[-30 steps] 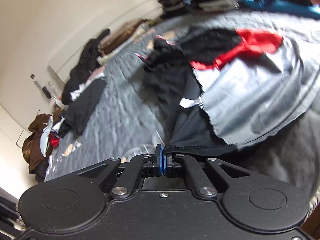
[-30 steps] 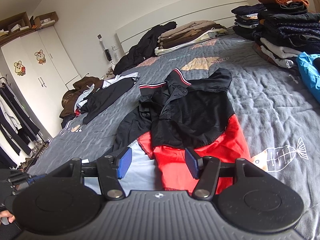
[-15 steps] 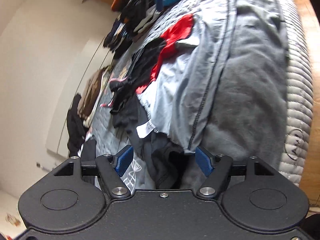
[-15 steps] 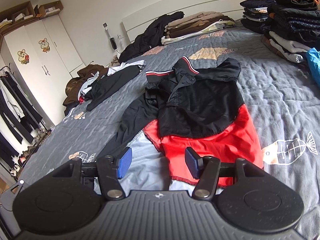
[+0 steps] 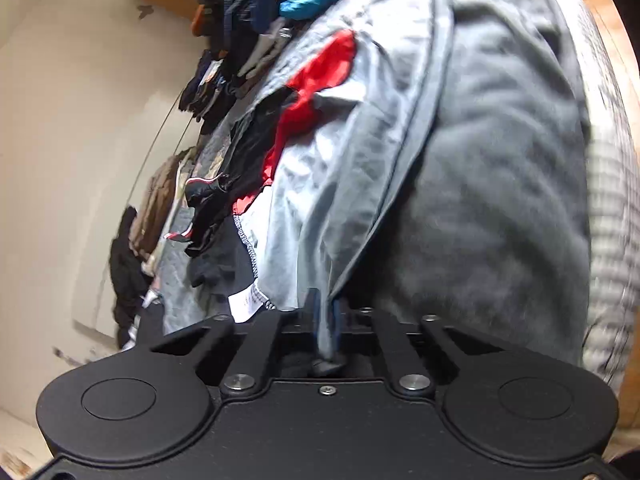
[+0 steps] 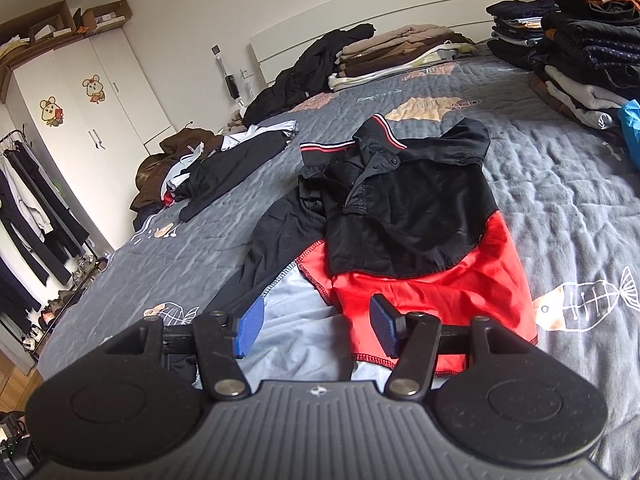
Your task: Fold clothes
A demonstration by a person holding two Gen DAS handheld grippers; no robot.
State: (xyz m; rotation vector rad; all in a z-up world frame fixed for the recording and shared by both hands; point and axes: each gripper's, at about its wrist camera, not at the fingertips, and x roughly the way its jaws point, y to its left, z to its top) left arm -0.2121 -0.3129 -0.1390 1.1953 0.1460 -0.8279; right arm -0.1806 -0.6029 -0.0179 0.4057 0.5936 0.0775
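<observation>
Left wrist: left gripper point(image 5: 326, 320) pinched on edge of light grey thin-fabric garment point(image 5: 340, 184), cloth running toward 12 o'clock.

Right wrist: right gripper point(image 6: 316, 330) wide, empty; same garment beneath, black collared polo shirt point(image 6: 404, 208) at 12 o'clock on grey quilted bed point(image 6: 568, 216).

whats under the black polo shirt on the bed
The black polo shirt lies on a red garment, whose lower part sticks out, over light grey fabric. A black piece shows at its left. The rest is covered.

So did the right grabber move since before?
Yes. The right gripper pulled back toward the bed's foot: the black polo shirt sits farther from its open jaws.
</observation>
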